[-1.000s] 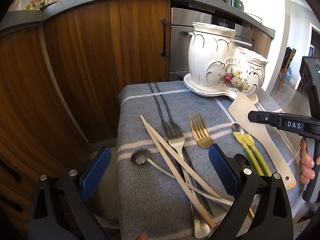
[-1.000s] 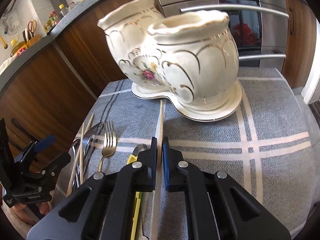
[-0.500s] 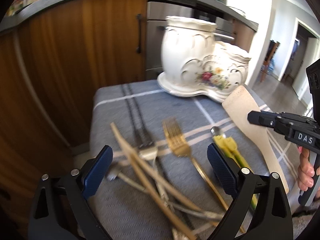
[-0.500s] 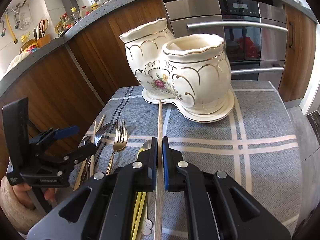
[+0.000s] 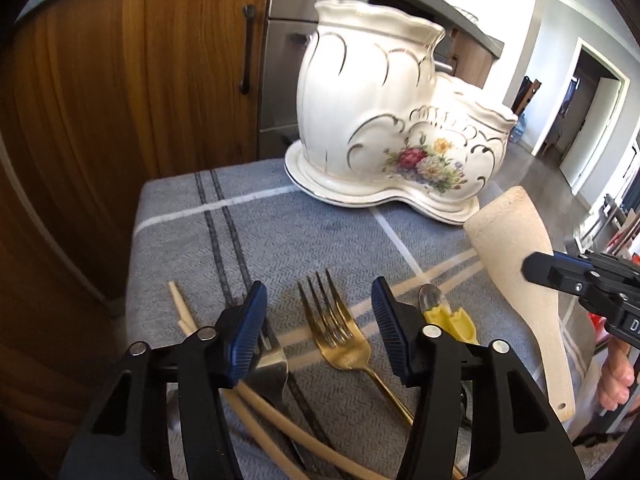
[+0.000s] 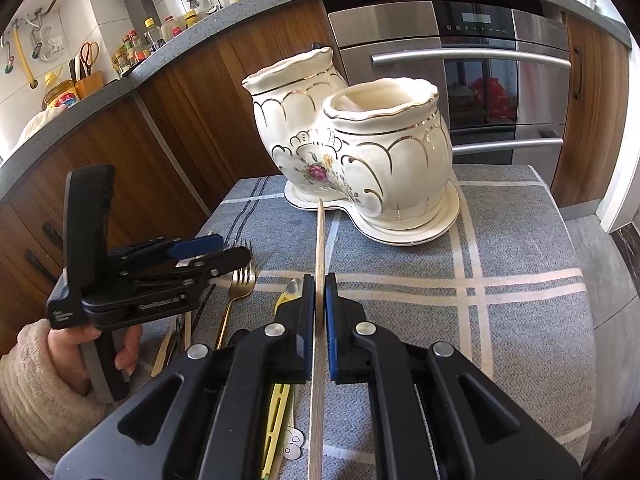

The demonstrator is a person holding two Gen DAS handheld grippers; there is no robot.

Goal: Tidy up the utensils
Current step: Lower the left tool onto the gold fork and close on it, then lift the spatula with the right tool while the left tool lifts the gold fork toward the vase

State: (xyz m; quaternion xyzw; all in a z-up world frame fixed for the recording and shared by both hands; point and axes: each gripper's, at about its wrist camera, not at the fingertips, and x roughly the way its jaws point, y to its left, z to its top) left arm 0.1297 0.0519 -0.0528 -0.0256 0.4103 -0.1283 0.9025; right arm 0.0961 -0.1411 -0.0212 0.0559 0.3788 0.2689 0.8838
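My right gripper point(image 6: 319, 294) is shut on a wooden spatula point(image 6: 319, 248), held edge-on above the cloth; in the left wrist view the spatula point(image 5: 516, 248) hangs at the right, lifted. My left gripper point(image 5: 318, 320) is open, its jaws on either side of a gold fork point(image 5: 336, 336) lying on the cloth. A white two-pot ceramic utensil holder point(image 6: 360, 152) with flowers stands at the back; it also shows in the left wrist view point(image 5: 384, 128). Chopsticks point(image 5: 280, 420), a silver fork point(image 5: 268, 364) and a yellow-handled spoon point(image 5: 444, 316) lie by the gold fork.
A grey striped cloth point(image 6: 500, 272) covers a small table. Wooden cabinets point(image 5: 120, 100) and a steel oven point(image 6: 480, 80) stand close behind. The table's left edge point(image 5: 134, 280) drops off beside the chopsticks.
My left gripper has moved forward and narrowed its jaws around the gold fork. My right gripper has lifted the spatula higher and drawn back from the holder.
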